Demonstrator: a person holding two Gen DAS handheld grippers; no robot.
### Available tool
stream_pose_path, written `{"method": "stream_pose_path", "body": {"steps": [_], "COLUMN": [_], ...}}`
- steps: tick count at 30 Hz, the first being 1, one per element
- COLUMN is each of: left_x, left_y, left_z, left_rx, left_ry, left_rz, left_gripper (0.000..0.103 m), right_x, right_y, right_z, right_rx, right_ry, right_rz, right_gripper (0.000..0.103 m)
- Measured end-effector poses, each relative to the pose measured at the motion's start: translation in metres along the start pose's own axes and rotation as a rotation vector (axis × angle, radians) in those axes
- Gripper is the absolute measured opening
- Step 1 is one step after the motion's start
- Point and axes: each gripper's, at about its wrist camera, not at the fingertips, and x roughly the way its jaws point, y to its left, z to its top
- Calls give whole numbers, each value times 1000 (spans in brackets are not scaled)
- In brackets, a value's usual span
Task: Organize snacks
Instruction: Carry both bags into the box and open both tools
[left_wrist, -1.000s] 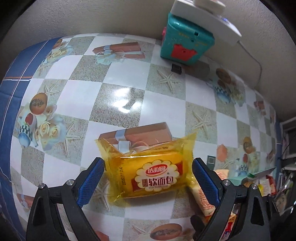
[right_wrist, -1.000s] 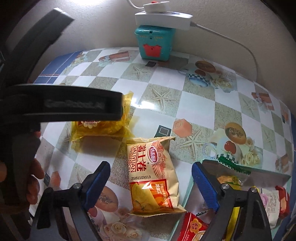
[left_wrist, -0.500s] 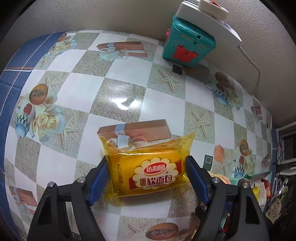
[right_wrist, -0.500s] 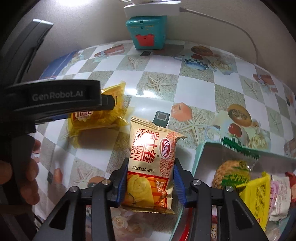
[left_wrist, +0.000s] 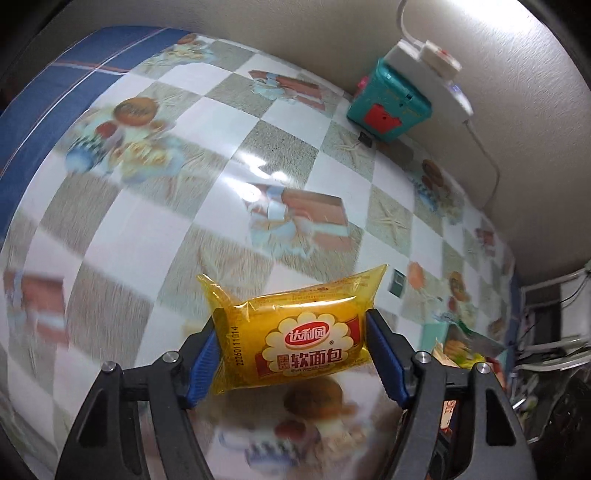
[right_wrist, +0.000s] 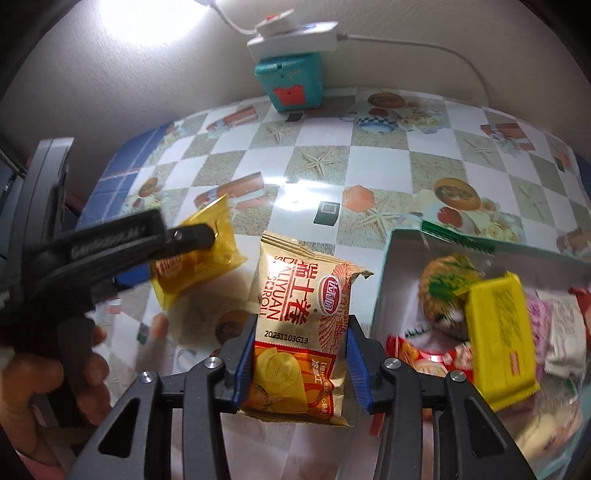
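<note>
My left gripper (left_wrist: 291, 350) is shut on a yellow soft-bread packet (left_wrist: 295, 332) and holds it lifted above the checked tablecloth (left_wrist: 184, 155). My right gripper (right_wrist: 301, 354) is shut on a beige and red Swiss-roll packet (right_wrist: 299, 325), also raised off the table. In the right wrist view the left gripper (right_wrist: 177, 240) with the yellow packet (right_wrist: 199, 258) is to the left of the Swiss-roll packet. A light teal snack box (right_wrist: 384, 295) with several packets in it stands to the right.
A teal toy box (right_wrist: 291, 81) with a white power strip (right_wrist: 295, 37) on top stands at the back by the wall. The snack box corner also shows at the right in the left wrist view (left_wrist: 432, 330). A hand (right_wrist: 48, 376) holds the left gripper.
Both grippers closed on their packets and lifted them off the table. The left one turned and rose with the yellow packet; the right one rose with the Swiss-roll packet.
</note>
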Motion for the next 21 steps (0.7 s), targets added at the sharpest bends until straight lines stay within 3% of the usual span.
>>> {"method": "stream_pose_path", "body": {"steps": [4, 9, 13, 17, 21], "left_x": [-26, -46, -45, -32, -15], "left_y": [-13, -63, -118, -159, -184], "left_z": [-25, -58, -91, -117, -133], "left_rx": [-12, 102, 243, 342, 380], "left_ry": [-29, -45, -6, 52, 110], "left_rz": [-52, -91, -135, -156, -176], "left_gripper": [74, 75, 75, 75, 75], "right_x": [-34, -79, -99, -109, -109], "right_y": [-13, -62, -103, -147, -172], "right_z": [-11, -29, -42, -55, -61], "right_rx": [24, 128, 215, 313, 373], "right_ry": [-58, -124, -130, -127, -124], "right_rz": [-44, -163, -249, -264, -264], "right_gripper": [47, 47, 47, 47, 47]}}
